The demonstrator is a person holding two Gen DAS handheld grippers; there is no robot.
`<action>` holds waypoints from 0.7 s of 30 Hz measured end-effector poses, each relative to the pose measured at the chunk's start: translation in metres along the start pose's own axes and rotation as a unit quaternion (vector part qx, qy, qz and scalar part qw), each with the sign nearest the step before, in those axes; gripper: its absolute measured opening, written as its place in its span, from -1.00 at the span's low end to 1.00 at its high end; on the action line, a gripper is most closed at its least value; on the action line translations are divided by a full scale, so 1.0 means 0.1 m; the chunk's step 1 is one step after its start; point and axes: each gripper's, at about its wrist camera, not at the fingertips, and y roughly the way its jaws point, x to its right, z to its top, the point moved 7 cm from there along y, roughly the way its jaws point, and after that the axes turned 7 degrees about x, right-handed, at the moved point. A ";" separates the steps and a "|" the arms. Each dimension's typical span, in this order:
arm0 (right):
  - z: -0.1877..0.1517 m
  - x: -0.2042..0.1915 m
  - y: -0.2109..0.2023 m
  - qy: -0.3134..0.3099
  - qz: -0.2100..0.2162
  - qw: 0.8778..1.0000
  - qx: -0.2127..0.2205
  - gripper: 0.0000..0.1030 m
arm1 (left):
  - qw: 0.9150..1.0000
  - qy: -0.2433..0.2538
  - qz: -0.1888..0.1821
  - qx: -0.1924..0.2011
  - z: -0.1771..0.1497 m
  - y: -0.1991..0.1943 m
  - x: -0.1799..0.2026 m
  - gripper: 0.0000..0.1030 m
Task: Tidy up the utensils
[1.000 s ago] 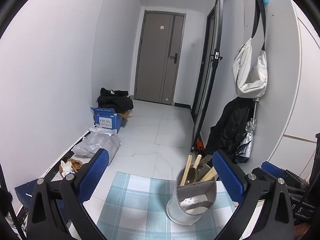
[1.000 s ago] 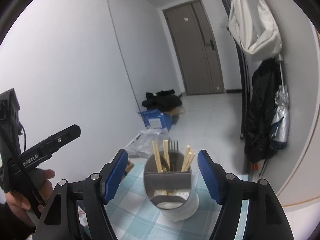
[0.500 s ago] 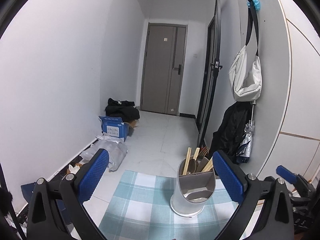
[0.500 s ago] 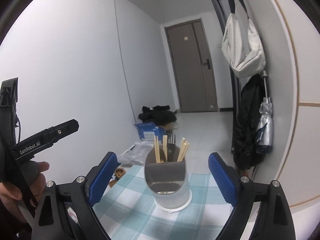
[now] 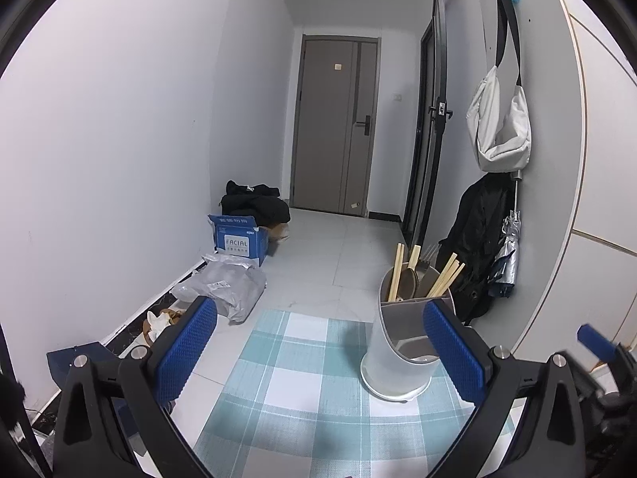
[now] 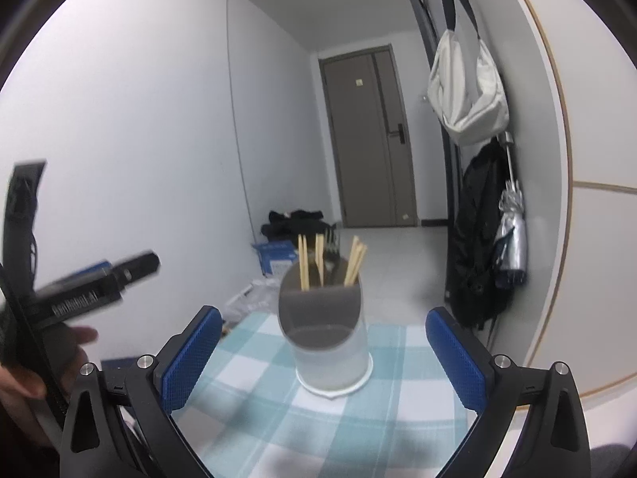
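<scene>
A white and grey utensil holder (image 5: 398,342) stands upright on a blue checked cloth (image 5: 298,378). It holds wooden chopsticks (image 5: 396,275), a wooden spoon (image 5: 408,279) and a fork (image 5: 428,255). My left gripper (image 5: 318,306) is open and empty, with the holder just behind its right pad. In the right wrist view the holder (image 6: 326,342) stands straight ahead. My right gripper (image 6: 323,312) is opening its jaws; both pads are clear of the holder and grip nothing. A hand (image 6: 24,374) carries the left gripper at the far left.
Beyond the cloth's far edge lies a tiled floor with a plastic bag (image 5: 227,286), a blue box (image 5: 239,239) and dark clothes (image 5: 254,203). A white bag (image 5: 497,135), a black jacket (image 5: 477,247) and an umbrella (image 5: 507,263) hang on the right wall.
The right gripper's pads have spread wider apart. Both grippers have sunk, so the holder is now seen more from the side than from above.
</scene>
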 end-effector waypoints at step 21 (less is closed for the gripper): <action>-0.10 -0.05 0.06 -0.015 0.002 1.000 -0.012 1.00 | 1.000 -0.007 -0.007 -0.020 -0.05 0.04 0.00 0.97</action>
